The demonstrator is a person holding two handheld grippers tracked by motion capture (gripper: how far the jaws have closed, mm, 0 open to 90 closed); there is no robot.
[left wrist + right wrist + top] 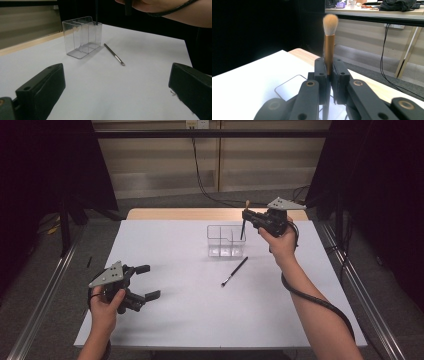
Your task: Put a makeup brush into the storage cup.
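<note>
Lowering is the step that the right tool [246, 218] is carrying out, at the upper right of the high view: its jaws are pinching tight on the tall makeup brush with a copper ferrule, pale fluffy bristles and a thin dark handle [329, 45], bristles up. The handle is hanging straight down into the right end of the clear plastic organiser box with inner dividers [226, 241], which is standing near the far middle of the white desk [190, 310].

To do this well, the person is probably best off keeping the brush upright and centred over one compartment, so that the handle tip is sliding down beside a divider rather than catching on the thin rim. The box looks light, so a sideways nudge could be pushing it along the desk or tipping it; sinking slowly and straight seems wise. The jaws should be parting only when the handle tip is resting on the box floor, otherwise the top-heavy brush may be dropping and rattling the box.

A second, slim black brush with a small pale tip [234, 271] is lying flat on the desk just in front of the box, apart from it. The left tool [145, 282], at the lower left of the high view, is hovering low over the desk with its jaws wide apart and nothing between them.
</note>
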